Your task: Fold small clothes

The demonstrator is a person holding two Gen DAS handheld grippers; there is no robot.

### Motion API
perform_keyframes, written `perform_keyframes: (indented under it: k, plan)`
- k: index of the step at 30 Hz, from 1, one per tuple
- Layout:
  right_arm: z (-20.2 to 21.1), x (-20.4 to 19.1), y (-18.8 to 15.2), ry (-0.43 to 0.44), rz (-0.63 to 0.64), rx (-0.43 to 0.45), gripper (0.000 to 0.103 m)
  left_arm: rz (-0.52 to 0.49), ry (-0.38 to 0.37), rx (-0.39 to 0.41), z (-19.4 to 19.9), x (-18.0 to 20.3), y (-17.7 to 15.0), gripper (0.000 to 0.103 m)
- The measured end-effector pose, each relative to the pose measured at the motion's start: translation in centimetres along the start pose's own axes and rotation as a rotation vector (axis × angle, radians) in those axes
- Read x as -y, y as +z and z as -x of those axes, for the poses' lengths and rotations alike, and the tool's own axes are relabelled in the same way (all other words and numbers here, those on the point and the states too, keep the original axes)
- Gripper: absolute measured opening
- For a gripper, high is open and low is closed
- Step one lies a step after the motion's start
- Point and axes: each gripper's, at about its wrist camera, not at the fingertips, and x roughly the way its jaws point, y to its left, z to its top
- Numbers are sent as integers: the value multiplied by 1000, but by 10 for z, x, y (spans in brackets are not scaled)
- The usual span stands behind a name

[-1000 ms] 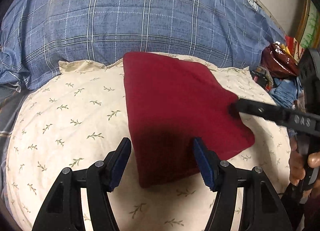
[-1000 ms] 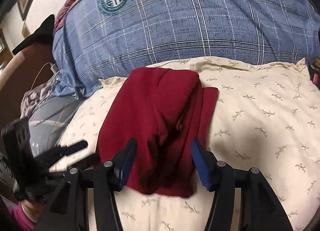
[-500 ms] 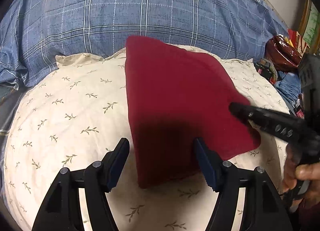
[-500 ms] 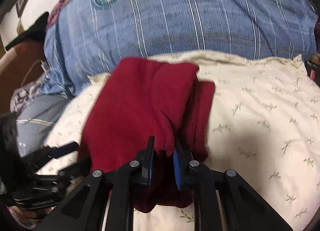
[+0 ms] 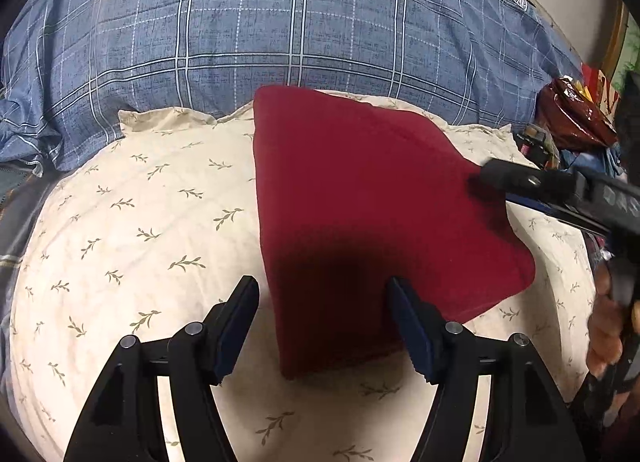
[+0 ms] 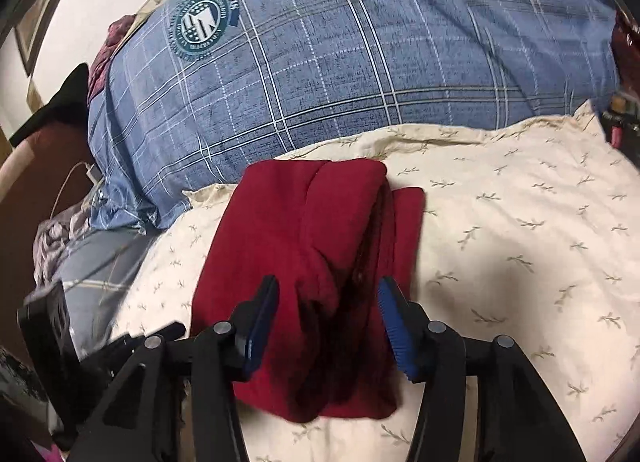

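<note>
Our right gripper (image 6: 326, 322) has its jaws opening, spread to either side of the near end of the red garment (image 6: 316, 262), the blue pads (image 6: 394, 326) clear of the cloth and pressing on nothing. Our left gripper (image 5: 324, 326) hangs with its jaws wide apart over the near left corner of the same garment (image 5: 360, 198), empty as well, its pads above the fabric, not on it. In the left view the right gripper's tip (image 5: 500, 178) sits at the garment's right edge. The garment lies folded on the cream leaf-print pillow (image 5: 140, 222), smooth and nearly square from the left, while from the right a rolled upper layer with a dark open seam lies along its right side. Beyond the pillow lies the blue plaid bedding (image 5: 280, 30), and a dark red foil bag (image 5: 576, 118) sits at the far right. We judge the step in hand to be tidying or finishing this fold, since the bundle is already compact. To do it well, we would let the right jaws open fully before moving, so the pads do not drag the top layer askew. If another fold is wanted, we should pinch all layers together at the near edge, not just the loose roll. We would keep the left gripper low beside the left edge to steady the cloth, because the soft pillow gives way and the stack may slide.
</note>
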Motion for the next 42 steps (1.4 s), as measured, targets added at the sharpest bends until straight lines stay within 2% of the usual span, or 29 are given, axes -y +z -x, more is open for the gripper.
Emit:
perform_keyframes:
  k: [2,3,4,8,11,14,15,16,17,18,19,20,24,27,29,31,32,34,37,39,42]
  plan:
    - [-15,4,3,1,-21,-31,54,4,-3,-4,-1,-1,0,67]
    - [-23,6,3,-4,-26,-59,46,6,-4,-7,-1,-3,1,67]
    - [-27,7,1,-7,-20,-69,25,8,-6,-9,0,-3,1,67]
    - [-20,2,-11,-74,98,-16,19,11,-36,21,9,-8,5,68]
    - [-29,10,-16,-83,88,-33,18,53,-90,53,11,-18,10,73]
    - [-27,10,-16,-69,80,-25,20,121,-171,48,4,-32,16,77]
    - [-25,11,-15,-67,70,-22,27,135,-189,47,0,-36,18,78]
    - [-23,13,-13,-62,46,-15,40,148,-203,40,-6,-41,20,79]
    - [-21,16,-12,-62,16,-1,50,161,-207,26,-13,-45,22,79]
    - [-21,18,-10,-85,-4,15,74,175,-209,13,-20,-48,24,79]
    - [-21,21,-9,-101,-16,35,86,197,-221,-1,-28,-53,26,79]
    - [-23,25,-8,-95,-24,47,86,216,-238,-8,-33,-57,28,79]
    - [-44,40,0,6,-60,-5,86,270,-307,-37,-58,-71,34,83]
    - [-65,50,4,99,-92,-46,86,276,-319,-49,-79,-76,40,88]
    - [-74,50,4,133,-91,-50,83,255,-311,-35,-84,-74,44,88]
    - [-75,43,5,133,-60,-54,70,216,-332,-52,-90,-66,46,85]
    - [-74,39,5,130,-49,-56,67,200,-335,-63,-91,-63,48,82]
    - [-67,31,6,112,-20,-49,54,175,-314,-52,-87,-59,50,76]
    - [-52,19,6,141,-5,-55,49,167,-330,-49,-68,-60,52,64]
    - [-40,8,2,174,3,-65,49,177,-354,-50,-49,-62,47,62]
    - [-23,-11,-16,209,36,-76,49,150,-320,-24,-12,-60,31,62]
